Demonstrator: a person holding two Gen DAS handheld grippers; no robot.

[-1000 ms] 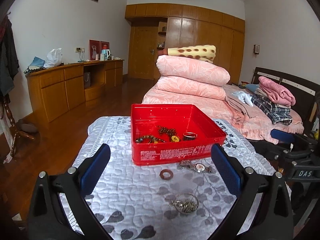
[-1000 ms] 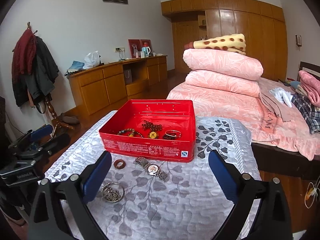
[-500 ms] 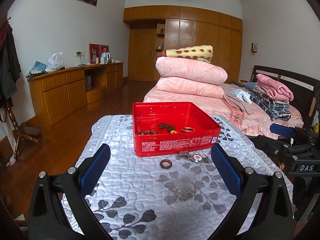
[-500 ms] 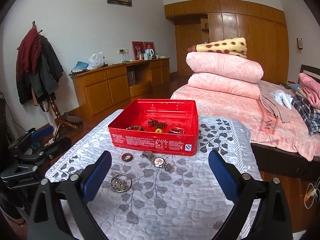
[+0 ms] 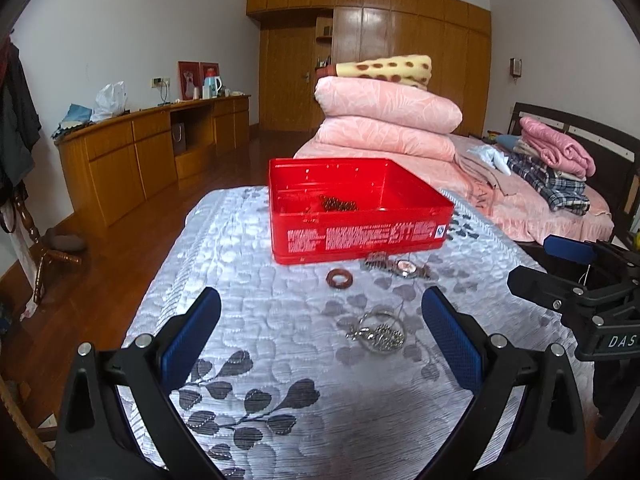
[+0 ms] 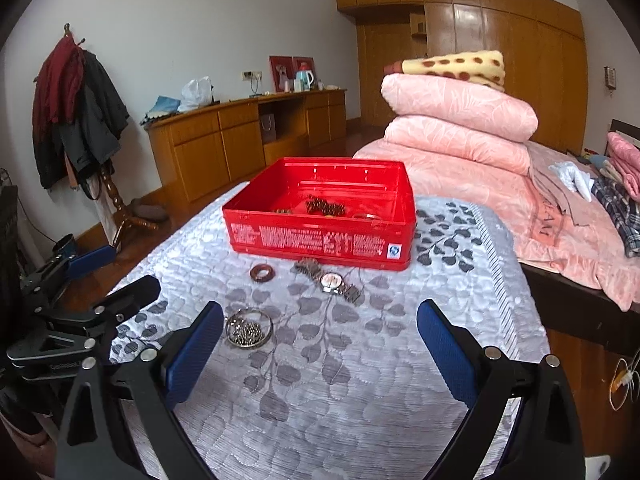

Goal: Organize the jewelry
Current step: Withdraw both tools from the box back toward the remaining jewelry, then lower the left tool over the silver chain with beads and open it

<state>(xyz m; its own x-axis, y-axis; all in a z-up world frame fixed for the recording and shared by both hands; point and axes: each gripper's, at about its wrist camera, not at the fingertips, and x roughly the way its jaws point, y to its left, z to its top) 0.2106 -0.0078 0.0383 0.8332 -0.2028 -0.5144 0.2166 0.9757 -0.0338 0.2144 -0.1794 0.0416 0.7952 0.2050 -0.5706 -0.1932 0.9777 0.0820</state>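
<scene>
Left gripper: jaws spread wide, empty, above the quilted table cover.
Right gripper: likewise spread, holding nothing.
Red box: toward the cover's far edge, beaded bracelets inside.
Wristwatch: just before the box's front wall.
Brown ring: left of the wristwatch.
Silver bead bracelet: nearest the grippers, apart from the ring.

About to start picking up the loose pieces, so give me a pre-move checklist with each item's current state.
1. Left gripper open, holding nothing: ok.
2. Right gripper open, holding nothing: ok.
3. Red box uncovered, room inside: ok.
4. Brown ring, watch and silver bead bracelet outside the box, lying apart: ok.
5. All jewelry boxed: not ok.
6. Bracelet beads free of the quilted cover: cannot tell.
</scene>
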